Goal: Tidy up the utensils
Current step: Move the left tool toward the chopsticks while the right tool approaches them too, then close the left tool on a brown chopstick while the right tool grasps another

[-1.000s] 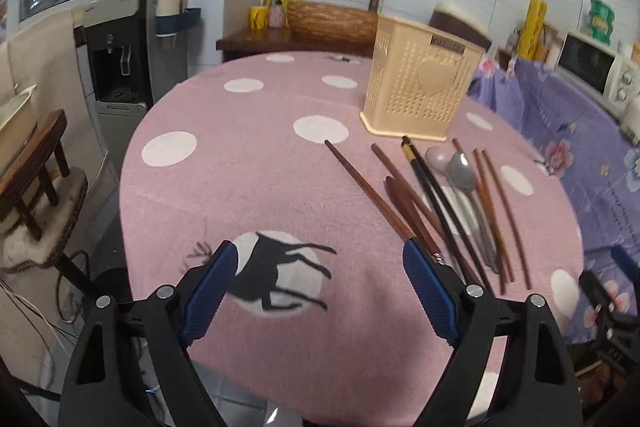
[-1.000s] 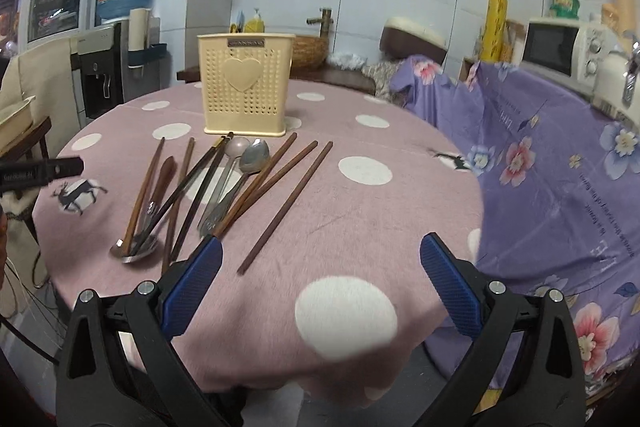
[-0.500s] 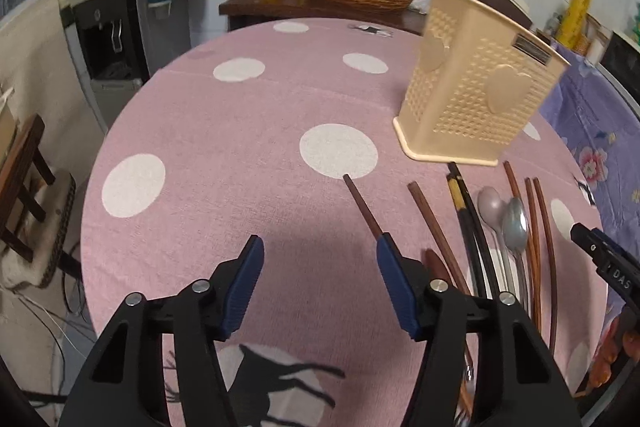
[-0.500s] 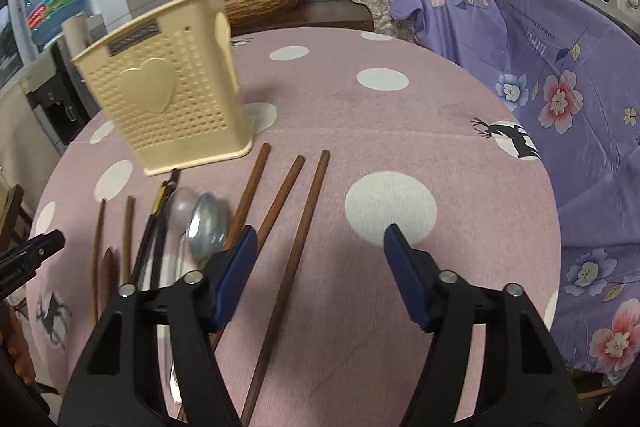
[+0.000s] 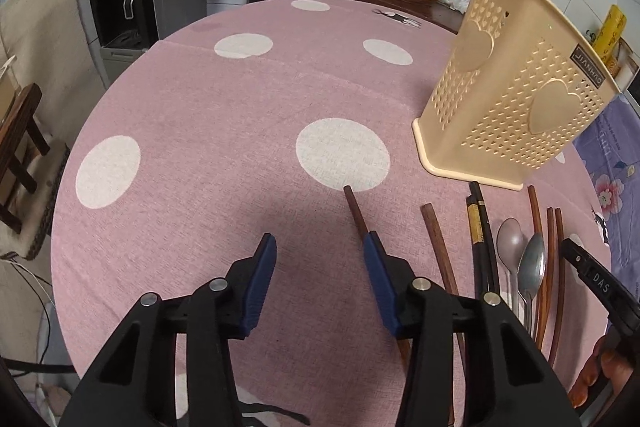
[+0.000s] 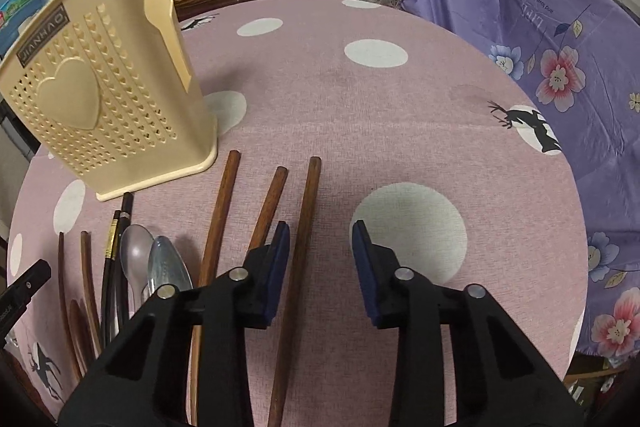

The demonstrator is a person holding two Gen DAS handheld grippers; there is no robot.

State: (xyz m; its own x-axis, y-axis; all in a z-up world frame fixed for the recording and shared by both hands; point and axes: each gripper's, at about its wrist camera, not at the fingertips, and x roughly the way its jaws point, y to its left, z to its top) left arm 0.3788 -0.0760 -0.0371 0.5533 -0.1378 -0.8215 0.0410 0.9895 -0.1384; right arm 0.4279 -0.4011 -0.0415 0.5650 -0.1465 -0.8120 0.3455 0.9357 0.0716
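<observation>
Wooden chopstick runs lengthwise between the right gripper's parted, empty fingers, nearer than the left gripper, also parted and empty.

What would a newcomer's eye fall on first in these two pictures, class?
First, the cream utensil basket with heart cut-outs, standing on the pink spotted tablecloth. Next, the row of wooden chopsticks and two metal spoons lying before it, with the open right hand-held gripper straddling the outermost chopstick.

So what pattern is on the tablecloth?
Pink tablecloth with white dots and deer silhouettes; right wrist view shows it best.
</observation>
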